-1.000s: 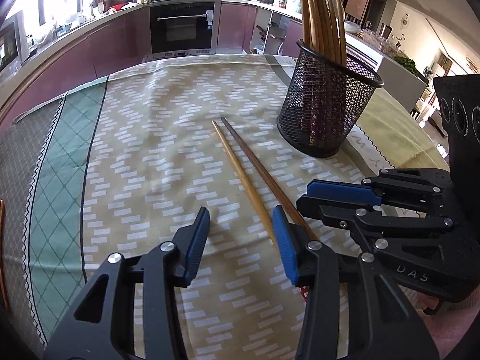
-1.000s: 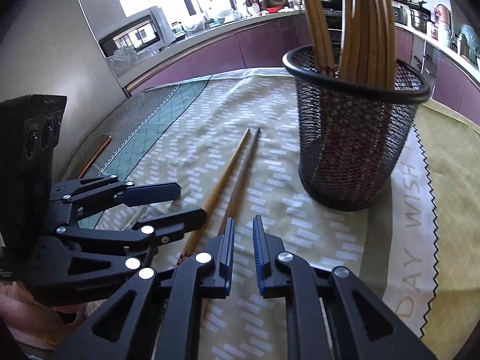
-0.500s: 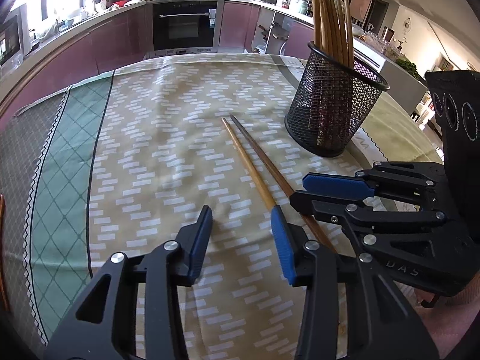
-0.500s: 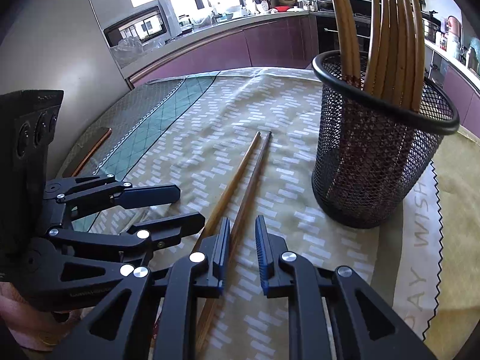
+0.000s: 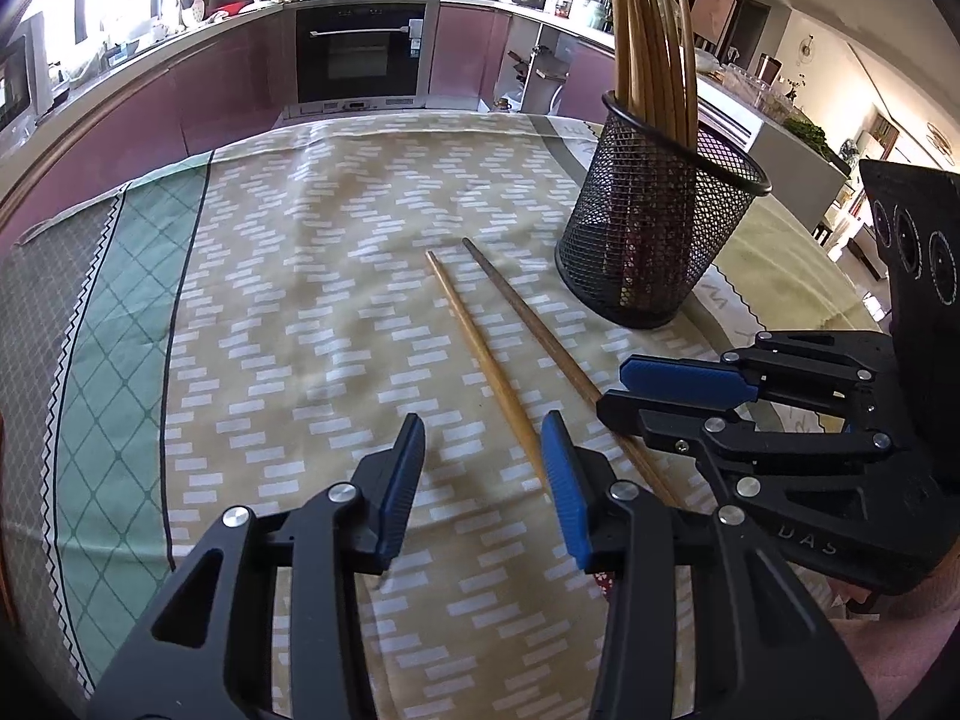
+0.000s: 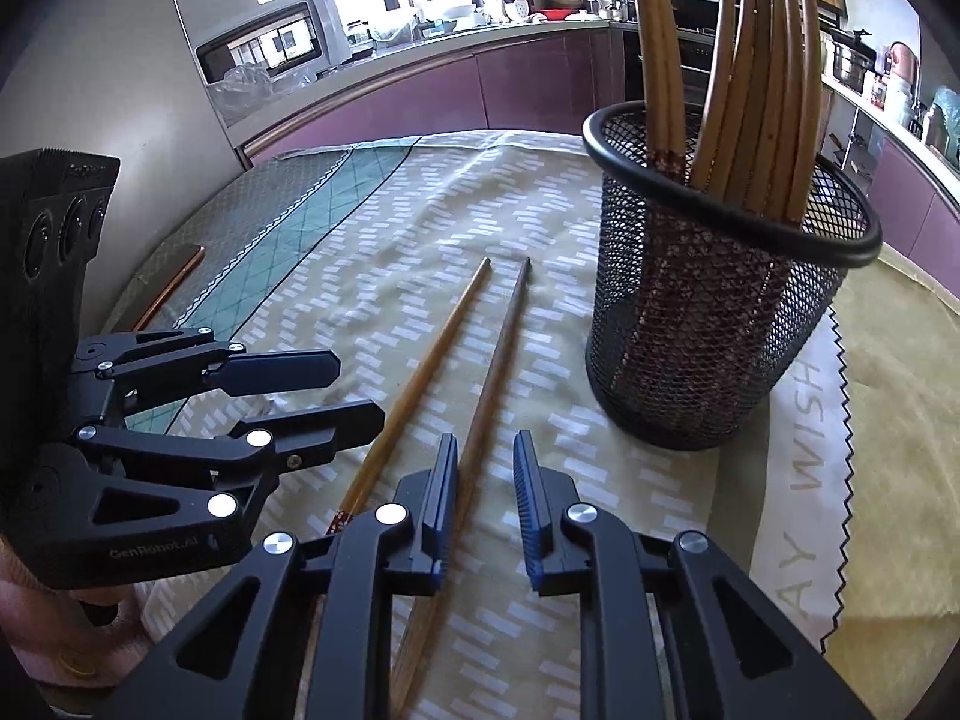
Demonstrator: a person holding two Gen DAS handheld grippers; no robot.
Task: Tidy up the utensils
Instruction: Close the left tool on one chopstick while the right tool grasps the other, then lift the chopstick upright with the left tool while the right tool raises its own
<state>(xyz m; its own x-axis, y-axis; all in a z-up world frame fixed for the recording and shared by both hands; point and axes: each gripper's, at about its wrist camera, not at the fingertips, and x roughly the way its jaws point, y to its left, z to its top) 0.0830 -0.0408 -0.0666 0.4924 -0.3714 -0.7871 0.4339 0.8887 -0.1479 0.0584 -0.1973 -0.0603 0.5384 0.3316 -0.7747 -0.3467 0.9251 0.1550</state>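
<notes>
Two loose chopsticks lie side by side on the patterned tablecloth (image 5: 288,312): a light one (image 5: 480,348) (image 6: 432,354) and a dark one (image 5: 528,324) (image 6: 501,348). To their right a black mesh cup (image 5: 654,240) (image 6: 708,324) holds several upright chopsticks (image 5: 648,42) (image 6: 750,90). My left gripper (image 5: 480,426) (image 6: 360,390) is open, low over the near end of the light chopstick, which runs in by its right finger. My right gripper (image 6: 486,441) (image 5: 612,387) hangs over the dark chopstick with a narrow gap, and its pads do not press the stick.
The cloth has a green and grey band (image 5: 108,330) on the left and a plain beige mat (image 6: 888,408) on the right. A brown flat object (image 6: 168,288) lies at the far left edge. Purple kitchen cabinets and an oven (image 5: 360,54) stand behind the table.
The right gripper's jaws stand a little wider apart than a second ago. Both views have shifted slightly; the chopsticks and the cup have not moved on the cloth.
</notes>
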